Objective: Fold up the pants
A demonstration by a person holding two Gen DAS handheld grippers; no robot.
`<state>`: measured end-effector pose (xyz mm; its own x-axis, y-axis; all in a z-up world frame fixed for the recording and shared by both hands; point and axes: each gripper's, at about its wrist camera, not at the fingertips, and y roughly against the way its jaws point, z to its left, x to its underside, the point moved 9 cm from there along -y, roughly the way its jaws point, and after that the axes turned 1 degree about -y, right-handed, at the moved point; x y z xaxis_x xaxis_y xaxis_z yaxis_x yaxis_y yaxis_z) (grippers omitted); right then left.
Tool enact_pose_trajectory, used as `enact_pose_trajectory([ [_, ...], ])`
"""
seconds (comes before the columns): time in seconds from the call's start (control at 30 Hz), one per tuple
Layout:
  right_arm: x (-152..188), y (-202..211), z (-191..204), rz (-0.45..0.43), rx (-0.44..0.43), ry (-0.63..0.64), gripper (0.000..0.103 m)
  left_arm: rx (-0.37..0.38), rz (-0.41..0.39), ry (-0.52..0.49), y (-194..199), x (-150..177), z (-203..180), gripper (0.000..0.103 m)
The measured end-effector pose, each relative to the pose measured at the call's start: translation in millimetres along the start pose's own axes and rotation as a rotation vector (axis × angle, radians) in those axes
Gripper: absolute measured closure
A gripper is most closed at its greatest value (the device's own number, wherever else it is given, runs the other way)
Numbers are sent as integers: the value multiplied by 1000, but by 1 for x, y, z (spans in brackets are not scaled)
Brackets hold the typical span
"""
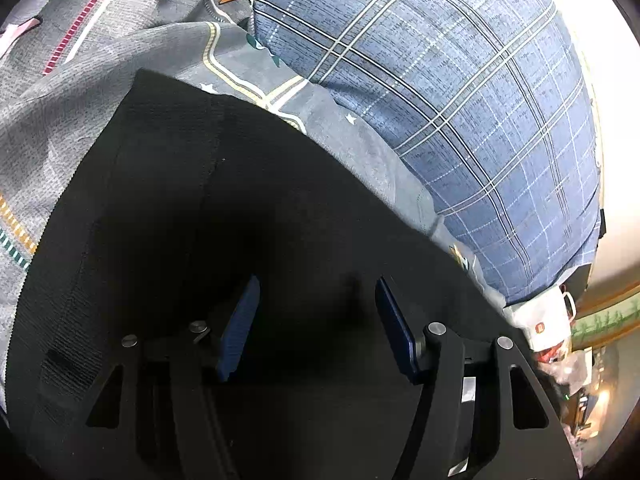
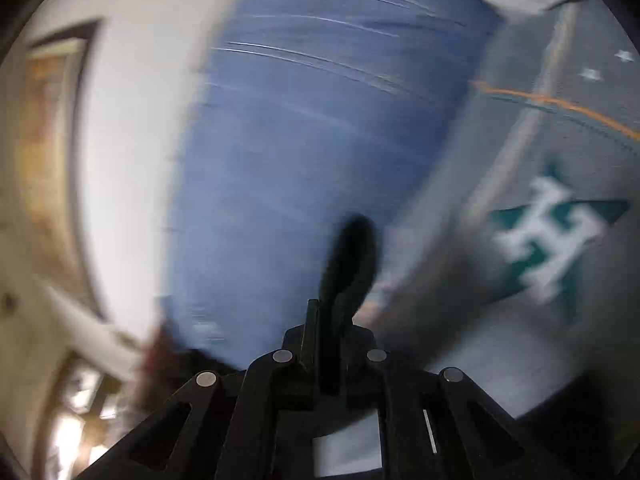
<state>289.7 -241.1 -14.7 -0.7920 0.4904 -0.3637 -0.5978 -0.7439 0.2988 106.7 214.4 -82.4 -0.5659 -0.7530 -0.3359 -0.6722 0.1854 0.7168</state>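
The black pants (image 1: 192, 208) lie spread on a grey patterned bedsheet (image 1: 120, 40) and fill the lower half of the left wrist view. My left gripper (image 1: 316, 320) hovers over them with its blue pads (image 1: 240, 324) apart, open and empty. In the right wrist view, which is motion-blurred, my right gripper (image 2: 332, 320) is shut on a fold of black pants fabric (image 2: 350, 256) that sticks up between the fingers.
A blue plaid pillow (image 1: 460, 100) lies beyond the pants; it also shows in the right wrist view (image 2: 300, 140). The grey sheet (image 2: 540, 160) has a teal and white motif. A white wall and room clutter (image 1: 556, 332) lie past the bed's edge.
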Motion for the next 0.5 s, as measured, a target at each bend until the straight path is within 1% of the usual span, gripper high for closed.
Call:
enact_pose_trajectory([
  [0.03,0,-6,-9,13,55,27,97,0,0,-2,0,1,0,43],
  [0.07,0,-12,-18,28,129,65,97,3,0,-1,1,1,0,43],
  [0.13,1,-18,-23,44,180,95,97,12,2,8,1,0,1,43],
  [0.23,0,-18,-24,51,305,183,97,16,7,6,0,0,0,43],
  [0.27,2,-18,-29,65,401,225,96,14,7,2,0,1,-1,43],
  [0.33,1,-13,-43,69,547,296,97,8,8,-7,0,1,-1,43],
  [0.4,-9,-1,-47,15,673,365,97,10,8,-3,0,1,-2,43],
  [0.43,-15,3,-50,-3,714,369,97,12,8,0,-1,1,-1,43],
  [0.47,-22,14,-51,-43,768,367,96,12,8,2,-1,0,-1,43],
  [0.5,-25,17,-49,-59,769,362,96,11,8,5,-1,0,-1,42],
])
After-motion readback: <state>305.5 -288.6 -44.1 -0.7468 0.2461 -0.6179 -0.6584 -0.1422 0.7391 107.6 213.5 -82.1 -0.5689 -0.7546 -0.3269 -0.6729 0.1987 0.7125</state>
